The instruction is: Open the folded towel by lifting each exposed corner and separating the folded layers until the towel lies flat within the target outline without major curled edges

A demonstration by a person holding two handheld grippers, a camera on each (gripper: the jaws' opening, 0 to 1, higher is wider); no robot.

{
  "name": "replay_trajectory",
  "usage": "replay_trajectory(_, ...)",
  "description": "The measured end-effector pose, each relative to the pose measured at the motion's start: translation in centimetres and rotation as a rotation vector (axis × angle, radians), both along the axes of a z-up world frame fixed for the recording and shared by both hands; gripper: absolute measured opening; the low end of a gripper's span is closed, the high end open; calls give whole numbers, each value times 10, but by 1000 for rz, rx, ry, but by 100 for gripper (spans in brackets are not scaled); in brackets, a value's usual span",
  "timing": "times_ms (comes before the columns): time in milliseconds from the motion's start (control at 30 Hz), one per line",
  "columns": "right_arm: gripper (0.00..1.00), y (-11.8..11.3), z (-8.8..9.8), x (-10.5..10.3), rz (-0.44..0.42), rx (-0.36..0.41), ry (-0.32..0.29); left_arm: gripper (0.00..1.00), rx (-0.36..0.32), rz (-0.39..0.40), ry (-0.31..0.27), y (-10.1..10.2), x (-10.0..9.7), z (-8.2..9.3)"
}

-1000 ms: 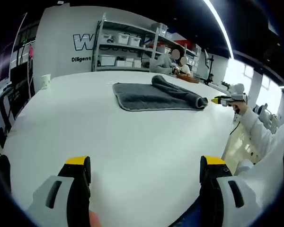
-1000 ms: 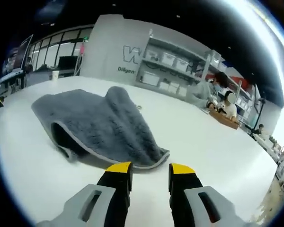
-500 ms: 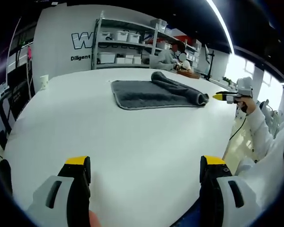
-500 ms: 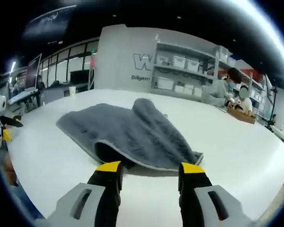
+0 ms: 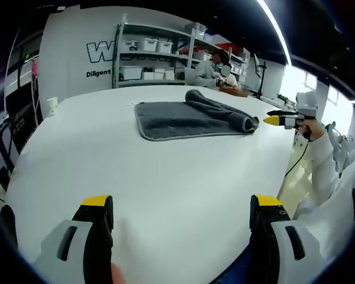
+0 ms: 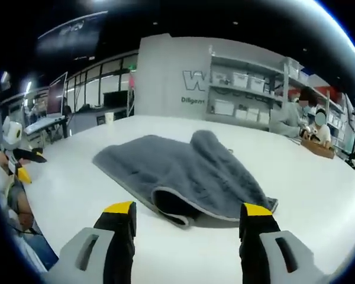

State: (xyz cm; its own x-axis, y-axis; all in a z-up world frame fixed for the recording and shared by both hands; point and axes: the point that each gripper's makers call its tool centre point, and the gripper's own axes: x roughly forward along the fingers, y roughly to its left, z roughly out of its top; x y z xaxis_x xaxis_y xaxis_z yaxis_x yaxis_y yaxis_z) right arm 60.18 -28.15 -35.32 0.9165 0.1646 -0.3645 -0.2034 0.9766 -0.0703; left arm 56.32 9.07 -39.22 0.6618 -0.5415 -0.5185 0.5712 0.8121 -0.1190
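Observation:
A grey towel (image 5: 186, 117) lies on the white table (image 5: 165, 177), far ahead of my left gripper (image 5: 182, 202), which stands open over bare table. One towel layer is bunched into a raised ridge (image 5: 219, 112) along its right side. My right gripper (image 5: 278, 120), held by a hand in a white sleeve, hovers just off the towel's right end. In the right gripper view the towel (image 6: 177, 168) lies close ahead, its near edge folded over with a dark gap (image 6: 171, 204) under it. My right gripper (image 6: 188, 208) is open, short of that edge and holding nothing.
A paper cup (image 5: 51, 105) stands near the table's far left edge. Metal shelving (image 5: 160, 59) with white bins lines the back wall. People sit at a desk (image 5: 216, 71) behind the table. The table's edge (image 5: 284, 171) curves round on the right by the person's sleeve.
My right gripper's jaws have spread wider and it has drawn back a little from the towel's folded edge. The left gripper's jaws are unchanged; its view has shifted only slightly.

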Motion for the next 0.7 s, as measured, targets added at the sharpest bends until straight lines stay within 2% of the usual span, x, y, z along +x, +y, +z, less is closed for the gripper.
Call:
replay_trajectory(133, 72, 10, 4, -3, 31, 0, -5, 95, -1, -10, 5, -5, 0, 0)
replay_trajectory(233, 78, 12, 7, -3, 38, 7, -7, 95, 1, -16, 8, -8, 0, 0)
replay_trajectory(700, 89, 28, 3, -8, 91, 5, 13, 95, 0, -34, 12, -18, -1, 2)
